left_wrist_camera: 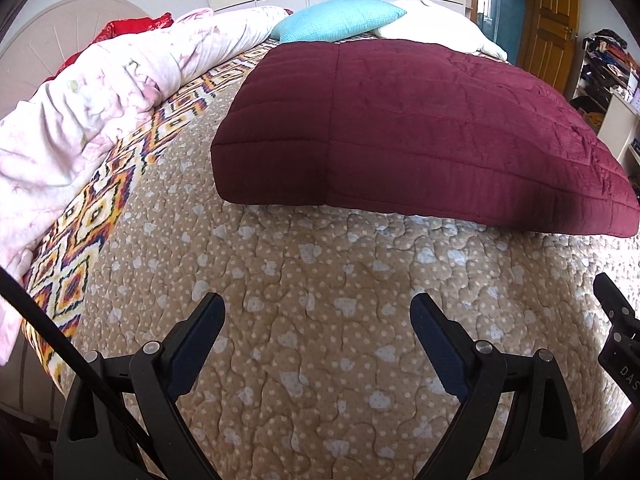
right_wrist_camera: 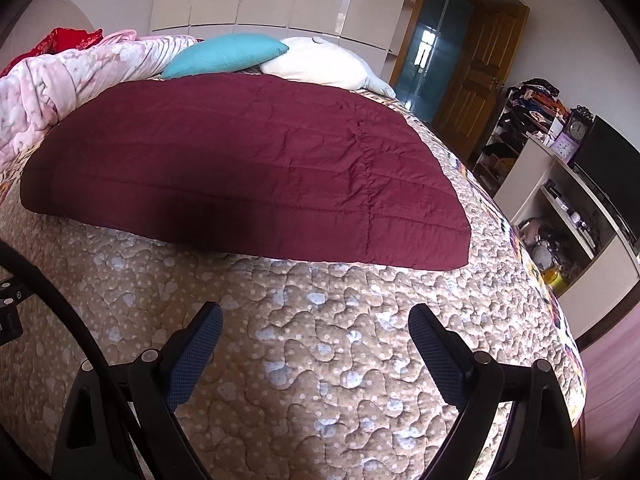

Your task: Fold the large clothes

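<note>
Maroon quilted blanket (left_wrist_camera: 420, 132) lies folded flat on the tan bedspread (left_wrist_camera: 300, 340), filling the upper centre of both views. Its long axis runs left-right across the frame, near edge facing the cameras (fisheye bends it, so probably straight). Left gripper (left_wrist_camera: 318, 316) at lower centre: jaws spread wide, nothing between them. Right gripper (right_wrist_camera: 316, 320): same, wide apart and empty. Both hang over bare bedspread, short of the blanket's edge. Teal pillow (left_wrist_camera: 340, 20) sits behind it, upper centre.
</note>
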A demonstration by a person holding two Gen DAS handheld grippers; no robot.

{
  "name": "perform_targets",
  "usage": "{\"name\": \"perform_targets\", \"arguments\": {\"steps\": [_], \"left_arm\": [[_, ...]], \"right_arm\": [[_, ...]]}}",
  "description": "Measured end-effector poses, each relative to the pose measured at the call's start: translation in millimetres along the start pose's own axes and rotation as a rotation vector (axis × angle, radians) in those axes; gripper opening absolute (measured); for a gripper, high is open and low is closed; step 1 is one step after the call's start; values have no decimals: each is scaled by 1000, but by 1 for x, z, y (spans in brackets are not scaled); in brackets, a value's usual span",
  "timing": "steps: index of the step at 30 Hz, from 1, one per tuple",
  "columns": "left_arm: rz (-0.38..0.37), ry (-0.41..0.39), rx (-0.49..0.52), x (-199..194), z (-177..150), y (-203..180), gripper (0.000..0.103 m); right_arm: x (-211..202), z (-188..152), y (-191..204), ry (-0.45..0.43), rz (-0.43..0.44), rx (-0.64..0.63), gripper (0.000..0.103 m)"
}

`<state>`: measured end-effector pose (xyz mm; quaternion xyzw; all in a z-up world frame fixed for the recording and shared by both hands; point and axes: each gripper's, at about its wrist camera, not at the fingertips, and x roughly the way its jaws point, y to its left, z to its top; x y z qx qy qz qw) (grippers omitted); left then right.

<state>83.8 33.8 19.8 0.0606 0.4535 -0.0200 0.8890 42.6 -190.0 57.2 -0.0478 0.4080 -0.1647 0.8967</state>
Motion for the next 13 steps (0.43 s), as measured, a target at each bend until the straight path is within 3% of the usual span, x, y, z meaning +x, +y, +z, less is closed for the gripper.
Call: {"name": "perform_targets", "arguments": {"steps": [13], "left_arm": [[9,-15,1,-2,2,3,93]], "right_arm": [[-2,3,11,-7,18,-17,96]]}}
